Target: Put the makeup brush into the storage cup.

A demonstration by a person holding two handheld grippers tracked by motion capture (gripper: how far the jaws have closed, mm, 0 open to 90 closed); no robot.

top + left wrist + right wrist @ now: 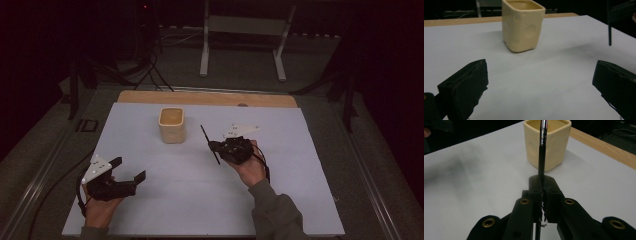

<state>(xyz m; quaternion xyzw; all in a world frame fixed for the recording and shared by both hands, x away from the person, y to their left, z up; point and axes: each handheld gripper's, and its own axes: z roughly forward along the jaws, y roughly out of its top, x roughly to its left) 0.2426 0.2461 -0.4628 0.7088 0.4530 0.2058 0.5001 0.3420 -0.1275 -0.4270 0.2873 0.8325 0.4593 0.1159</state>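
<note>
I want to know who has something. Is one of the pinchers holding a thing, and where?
The right gripper is shut on a thin black stick with a silvery end, near its middle. The left gripper is open and holds nothing.

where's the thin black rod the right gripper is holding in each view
High view: the black rod slants right of centre, clamped in the right gripper, right of the cream cup.
Left gripper view: its end hangs at the upper right edge, right of the cup.
Right gripper view: it rises up the middle from the closed jaws, crossing in front of the cup.
Shared landmark: the cream cup.
</note>
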